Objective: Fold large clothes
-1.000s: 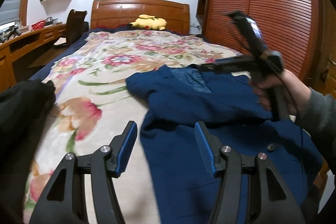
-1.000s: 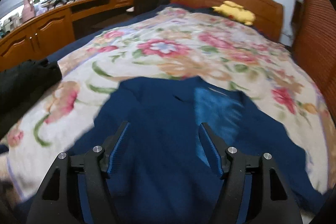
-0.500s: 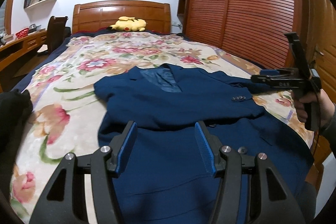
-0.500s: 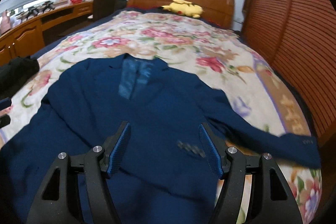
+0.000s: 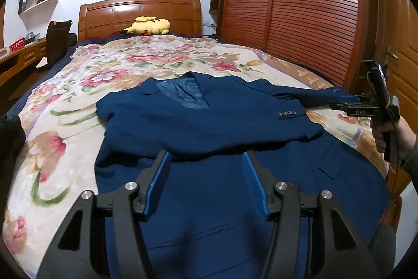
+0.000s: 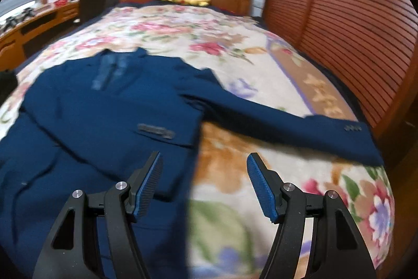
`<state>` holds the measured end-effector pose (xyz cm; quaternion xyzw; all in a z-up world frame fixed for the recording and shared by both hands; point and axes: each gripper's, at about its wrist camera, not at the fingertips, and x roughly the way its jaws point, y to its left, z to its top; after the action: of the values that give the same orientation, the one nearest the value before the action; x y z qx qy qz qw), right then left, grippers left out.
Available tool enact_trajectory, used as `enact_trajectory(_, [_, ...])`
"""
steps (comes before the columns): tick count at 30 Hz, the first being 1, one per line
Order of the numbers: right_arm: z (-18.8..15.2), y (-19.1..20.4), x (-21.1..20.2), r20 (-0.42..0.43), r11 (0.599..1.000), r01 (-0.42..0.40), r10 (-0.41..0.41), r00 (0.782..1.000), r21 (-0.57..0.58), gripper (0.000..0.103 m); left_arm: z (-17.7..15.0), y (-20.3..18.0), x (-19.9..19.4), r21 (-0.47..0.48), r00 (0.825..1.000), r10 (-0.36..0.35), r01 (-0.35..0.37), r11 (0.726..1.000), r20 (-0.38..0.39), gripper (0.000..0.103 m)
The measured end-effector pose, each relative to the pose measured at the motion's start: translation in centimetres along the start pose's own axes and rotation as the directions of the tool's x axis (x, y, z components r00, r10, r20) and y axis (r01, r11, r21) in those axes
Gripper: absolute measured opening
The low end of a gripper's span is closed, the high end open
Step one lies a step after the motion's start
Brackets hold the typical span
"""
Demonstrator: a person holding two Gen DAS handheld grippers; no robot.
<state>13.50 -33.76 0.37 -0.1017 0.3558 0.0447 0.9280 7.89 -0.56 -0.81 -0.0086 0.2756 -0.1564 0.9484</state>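
A dark blue suit jacket (image 5: 209, 127) lies front up on the floral bed cover (image 5: 78, 85), collar toward the headboard. One sleeve is folded across its chest, cuff buttons (image 5: 287, 113) showing. The other sleeve (image 6: 287, 122) stretches out to the right toward the bed edge. My left gripper (image 5: 206, 174) is open and empty above the jacket's lower front. My right gripper (image 6: 205, 174) is open and empty, above the jacket's right edge and the bare cover. The right gripper also shows in the left wrist view (image 5: 365, 109), held in a hand at the bed's right side.
A yellow plush toy (image 5: 149, 26) lies by the wooden headboard (image 5: 141, 9). Slatted wardrobe doors (image 5: 300, 4) run along the right. A desk and a dark chair (image 5: 56, 43) stand on the left. A black garment (image 5: 10, 137) lies at the bed's left edge.
Both grippers swung to the right and pulled back from the jacket. The right gripper moved off the jacket's middle to its right side, open throughout. The right sleeve now lies stretched out.
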Motion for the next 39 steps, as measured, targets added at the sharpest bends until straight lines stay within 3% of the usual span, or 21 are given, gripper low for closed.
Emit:
enact_trajectory(10, [-0.8, -10.1, 2.9, -0.031, 0.984, 0.144, -0.141, 0.989, 0.103, 0.068, 0.3, -1.6, 2.2, 0.017, 1.000, -0.011, 0.011, 1.000, -0.024, 0.056])
enact_trajectory(20, [-0.7, -19.4, 4.9, -0.088, 0.931, 0.268, -0.254, 0.963, 0.248, 0.072, 0.3, -2.9, 4.2, 0.025, 0.998, -0.018, 0.020, 0.999, -0.057, 0.056])
enact_trajectory(29, [-0.1, -23.8, 6.7, -0.138, 0.890, 0.319, -0.289, 0.947, 0.326, 0.074, 0.1, -2.9, 4.8, 0.016, 0.997, -0.016, 0.017, 1.000, -0.078, 0.056])
enact_trajectory(31, [-0.2, -24.6, 7.5, -0.183, 0.873, 0.352, -0.306, 0.934, 0.338, 0.074, 0.0, -2.9, 4.9, 0.017, 0.997, -0.016, 0.017, 1.000, -0.081, 0.056])
enact_trajectory(32, [-0.5, -25.2, 8.2, -0.236, 0.851, 0.398, -0.332, 0.913, 0.343, 0.074, 0.0, -2.9, 4.8, 0.017, 0.997, -0.016, 0.018, 1.000, -0.082, 0.056])
enact_trajectory(33, [-0.7, -25.7, 8.6, -0.259, 0.840, 0.408, -0.330, 0.908, 0.358, 0.074, 0.0, -2.9, 4.8, 0.017, 0.996, -0.017, 0.018, 1.000, -0.082, 0.056])
enact_trajectory(39, [-1.2, -26.0, 9.1, -0.298, 0.834, 0.420, -0.325, 0.898, 0.357, 0.075, 0.0, -2.9, 4.9, 0.017, 0.997, -0.017, 0.018, 1.000, -0.082, 0.056])
